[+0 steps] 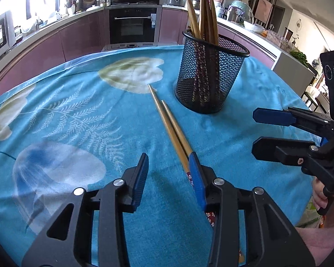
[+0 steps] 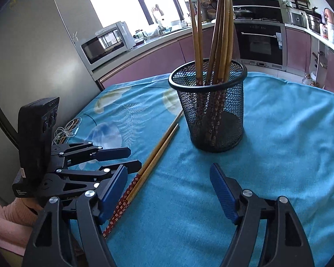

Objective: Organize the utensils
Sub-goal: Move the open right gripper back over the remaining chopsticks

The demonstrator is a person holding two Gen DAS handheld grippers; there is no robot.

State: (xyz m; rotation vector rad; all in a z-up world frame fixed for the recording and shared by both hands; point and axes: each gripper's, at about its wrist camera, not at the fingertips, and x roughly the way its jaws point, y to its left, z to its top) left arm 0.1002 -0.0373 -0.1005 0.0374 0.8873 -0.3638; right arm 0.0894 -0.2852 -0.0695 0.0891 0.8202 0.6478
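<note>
Two wooden chopsticks [image 1: 169,122] with red flowered ends lie side by side on the blue cloth, pointing toward a black mesh cup [image 1: 209,75]. Several more chopsticks [image 1: 208,15] stand in that cup. My left gripper [image 1: 168,162] is open low over the cloth. Its right finger lies across the red ends of the pair, and nothing is pinched between the pads. My right gripper [image 1: 253,131] comes in from the right, open and empty. In the right wrist view the right gripper [image 2: 168,169] stands wide open. The lying chopsticks [image 2: 153,158] run beside its left finger, the cup [image 2: 211,111] stands ahead, and the left gripper [image 2: 134,157] is at the left.
A blue flowered cloth [image 1: 78,115] covers the round table. A white cable [image 2: 65,130] lies near its left edge. A grey fridge [image 2: 44,55] stands close on the left, and a kitchen counter with an oven [image 1: 133,24] runs behind.
</note>
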